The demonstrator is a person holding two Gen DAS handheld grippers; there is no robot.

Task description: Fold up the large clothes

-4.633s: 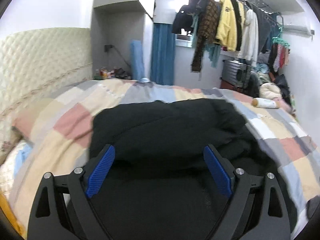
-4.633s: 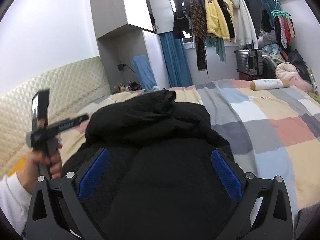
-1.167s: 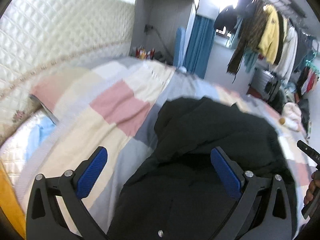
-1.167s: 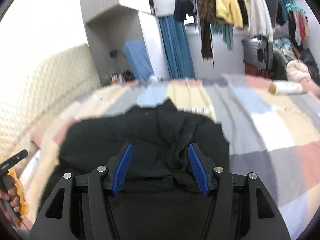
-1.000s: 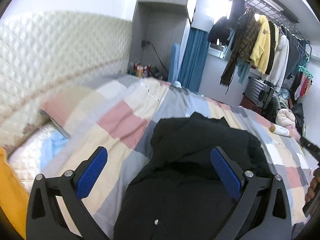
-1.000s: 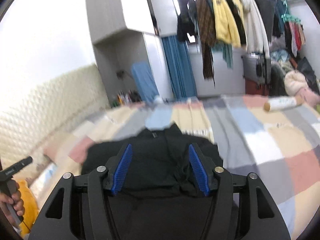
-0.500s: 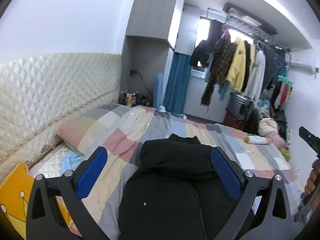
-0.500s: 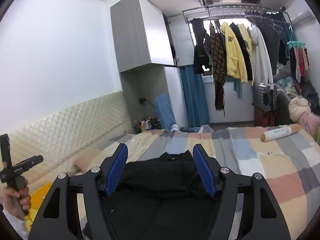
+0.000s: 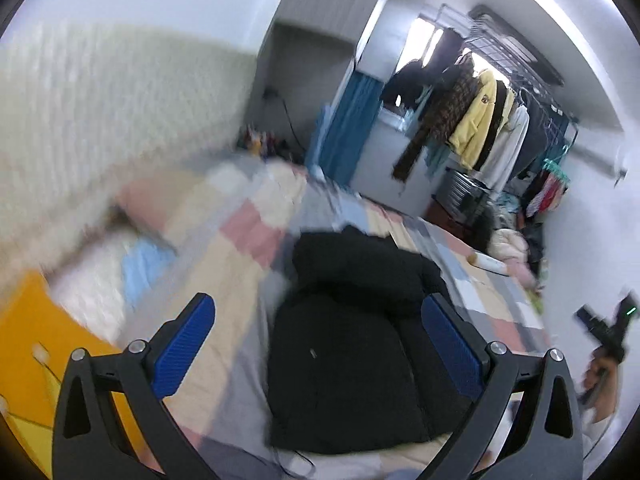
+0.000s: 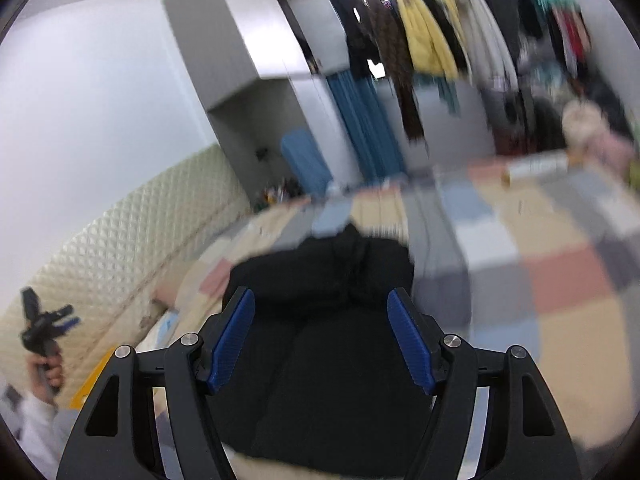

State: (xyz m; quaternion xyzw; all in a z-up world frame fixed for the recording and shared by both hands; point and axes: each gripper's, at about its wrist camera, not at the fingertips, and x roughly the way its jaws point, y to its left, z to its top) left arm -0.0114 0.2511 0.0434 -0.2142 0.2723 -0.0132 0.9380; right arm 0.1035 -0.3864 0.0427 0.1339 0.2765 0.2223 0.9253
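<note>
A black jacket (image 9: 352,320) lies folded in a thick bundle on the checked quilt (image 9: 240,240), its upper part doubled over the lower. My left gripper (image 9: 316,304) hovers well above and short of it, jaws wide open with nothing between them. The right gripper (image 10: 320,294) also hangs above the jacket (image 10: 320,264), open and touching nothing. Each view catches the other gripper held in a hand: the right gripper (image 9: 604,328) at the right edge, the left gripper (image 10: 44,324) at the far left. Both views are motion-blurred.
A quilted headboard (image 10: 120,248) runs along the left of the bed, with a pillow (image 9: 92,280) and a yellow object (image 9: 24,320) beside it. A white roll (image 10: 536,166) lies at the quilt's far side. Hanging clothes (image 9: 476,128) fill a rack beyond the bed.
Both grippers have pulled back and up from the jacket, which now looks smaller and farther off. The right jaws have widened a little. The jacket lies as before.
</note>
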